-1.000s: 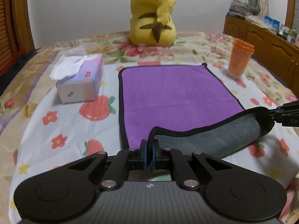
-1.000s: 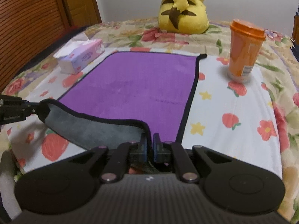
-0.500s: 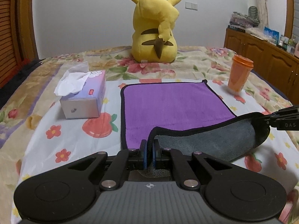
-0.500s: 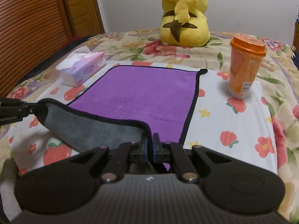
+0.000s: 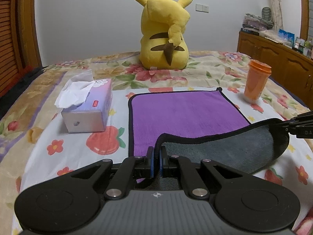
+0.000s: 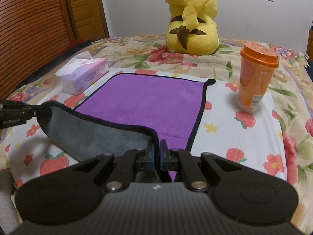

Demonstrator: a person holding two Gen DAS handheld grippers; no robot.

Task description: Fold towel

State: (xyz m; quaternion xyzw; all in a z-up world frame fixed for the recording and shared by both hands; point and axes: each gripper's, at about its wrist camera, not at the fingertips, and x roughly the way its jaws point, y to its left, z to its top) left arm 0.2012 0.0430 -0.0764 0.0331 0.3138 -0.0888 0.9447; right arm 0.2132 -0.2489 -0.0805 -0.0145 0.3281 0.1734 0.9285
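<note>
A purple towel (image 5: 182,113) with black trim and a grey underside lies on the flowered bed; it also shows in the right wrist view (image 6: 148,105). Its near edge is lifted and curls over, grey side (image 5: 225,150) showing. My left gripper (image 5: 156,154) is shut on the near left corner. My right gripper (image 6: 156,148) is shut on the near right corner. Each gripper shows at the edge of the other's view, the right gripper (image 5: 299,125) and the left gripper (image 6: 15,113).
A tissue box (image 5: 88,107) stands left of the towel. An orange lidded cup (image 5: 256,82) stands to its right. A yellow plush toy (image 5: 166,33) sits beyond the far edge. A wooden cabinet (image 5: 277,58) is at the far right, wooden doors (image 6: 39,25) at left.
Both grippers have risen and pulled back with the towel's near edge; the lifted grey fold stands higher and the view takes in more of the room.
</note>
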